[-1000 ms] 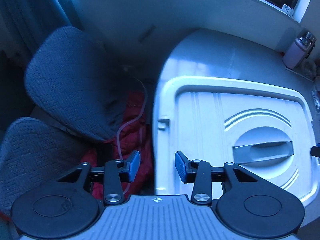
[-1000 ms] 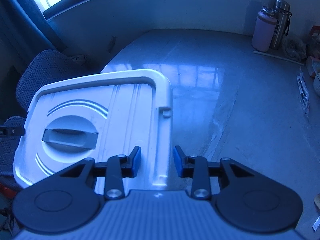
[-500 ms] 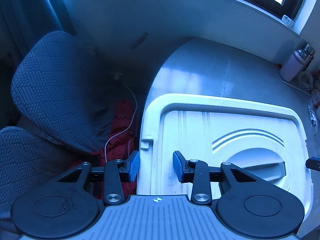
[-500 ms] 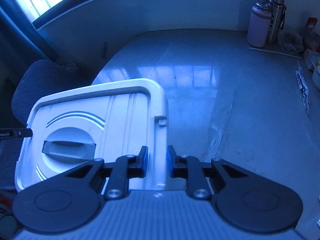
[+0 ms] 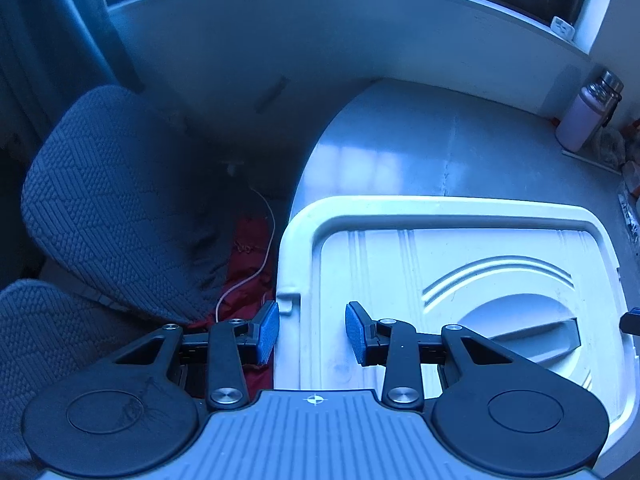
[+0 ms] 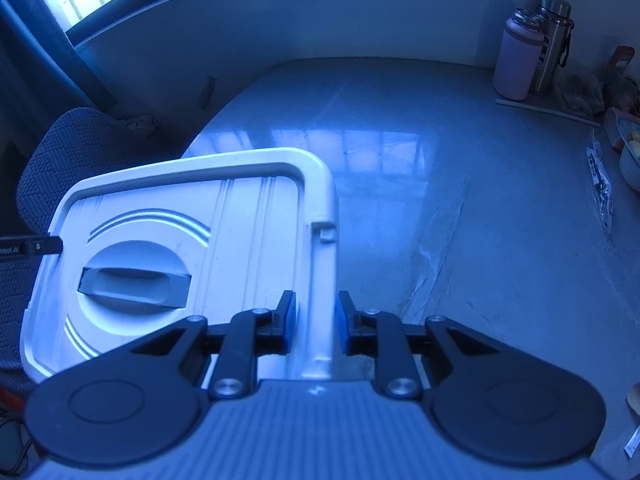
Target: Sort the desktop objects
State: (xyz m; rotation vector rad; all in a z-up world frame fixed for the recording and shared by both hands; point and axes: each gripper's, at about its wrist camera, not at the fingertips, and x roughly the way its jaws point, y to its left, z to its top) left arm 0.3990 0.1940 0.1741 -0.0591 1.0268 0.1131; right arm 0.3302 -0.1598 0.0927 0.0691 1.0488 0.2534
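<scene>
A white plastic box lid [image 5: 460, 272] with a grey recessed handle [image 5: 536, 336] lies at the left end of the table. My left gripper [image 5: 311, 334] is open, its jaws astride the lid's left rim without touching. In the right wrist view the same lid [image 6: 180, 216] shows with its handle [image 6: 134, 282]. My right gripper [image 6: 316, 322] is shut on the lid's right rim, pads pressed to both sides.
The grey table [image 6: 460, 168] stretches right. A pink bottle [image 6: 518, 60] and a steel flask [image 6: 550, 40] stand at the back right, beside wrappers and a bowl [image 6: 630, 156]. A padded chair [image 5: 108, 200] and red cloth [image 5: 248, 264] sit left of the table.
My right gripper has closed from open onto the lid's right rim. My left gripper stays open and has shifted so the lid's left rim lies between its jaws.
</scene>
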